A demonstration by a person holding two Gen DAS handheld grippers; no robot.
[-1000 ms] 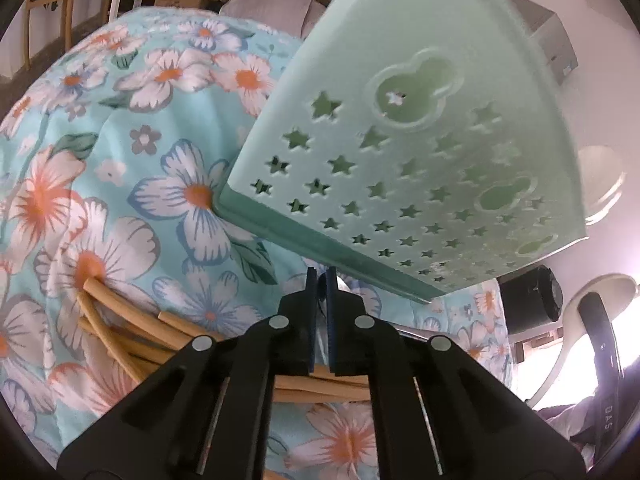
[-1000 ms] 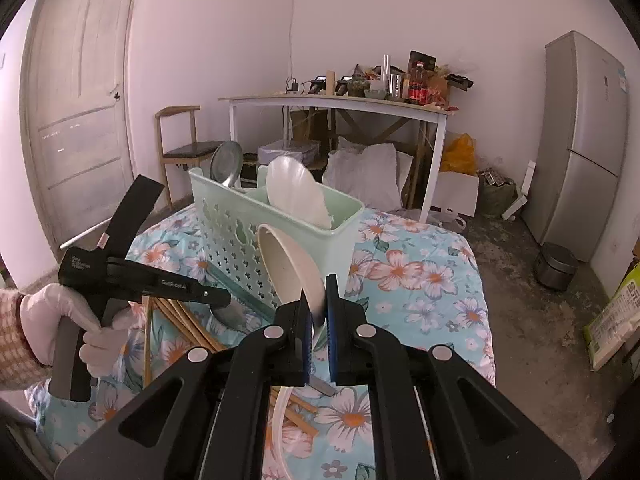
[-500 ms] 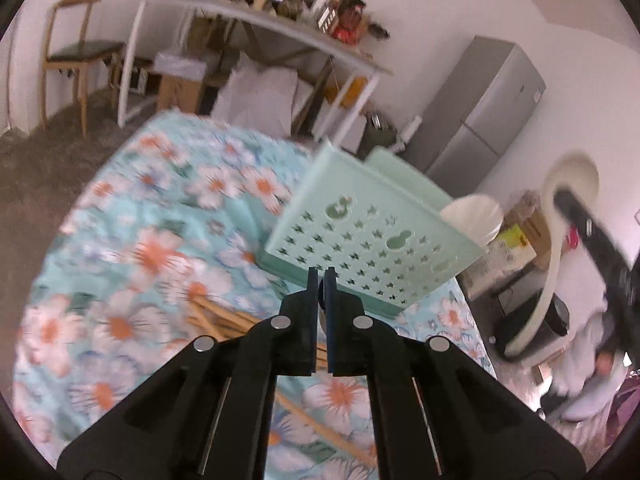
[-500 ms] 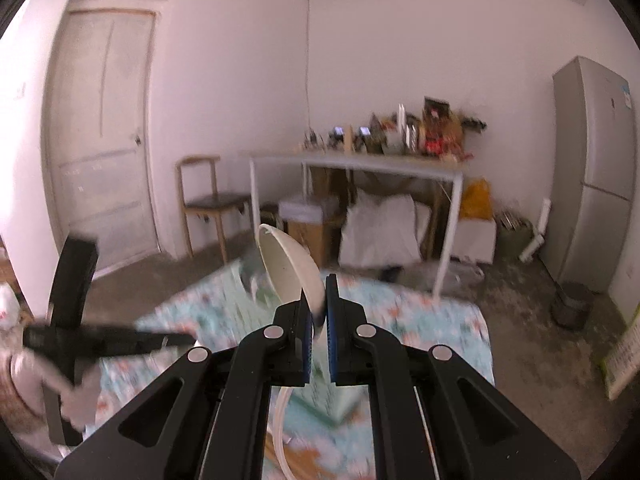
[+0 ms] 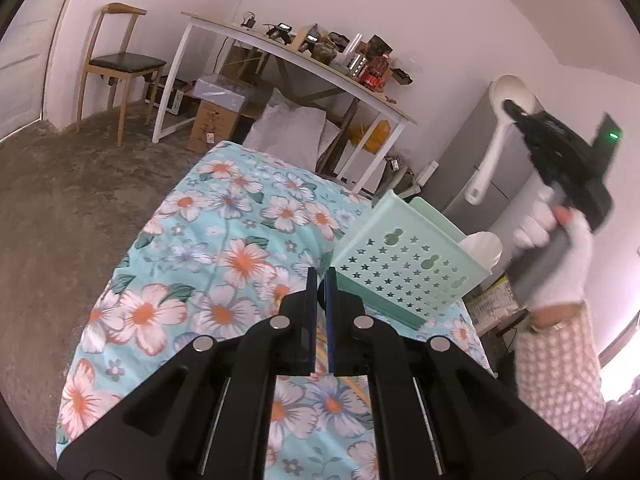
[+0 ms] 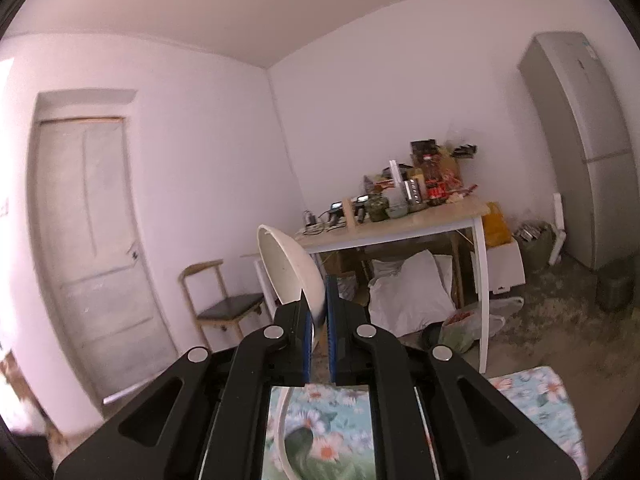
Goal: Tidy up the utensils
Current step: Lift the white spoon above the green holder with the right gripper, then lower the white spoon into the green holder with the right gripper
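A mint-green basket (image 5: 400,256) with star-shaped holes stands on the floral tablecloth (image 5: 224,240), with a white spoon bowl (image 5: 484,246) poking out of its right end. My left gripper (image 5: 321,276) hovers above the cloth in front of the basket, shut with nothing between its fingers. A gloved hand (image 5: 552,248) holds my right gripper (image 5: 516,114) high at the right, shut on a white ladle (image 5: 494,148). In the right wrist view the ladle's bowl (image 6: 288,272) stands above the right gripper (image 6: 318,304) and its handle runs down underneath.
A white desk (image 5: 304,60) piled with clutter stands against the far wall, with boxes and white sacks beneath it. A wooden chair (image 5: 120,60) is at the left by a door (image 6: 92,240). A grey fridge (image 6: 580,140) stands at the right. Bare floor surrounds the table.
Both grippers have risen. The left one pulled back from the basket, which now looks small and far. The right one lifted the ladle away from the basket and swung up toward the room.
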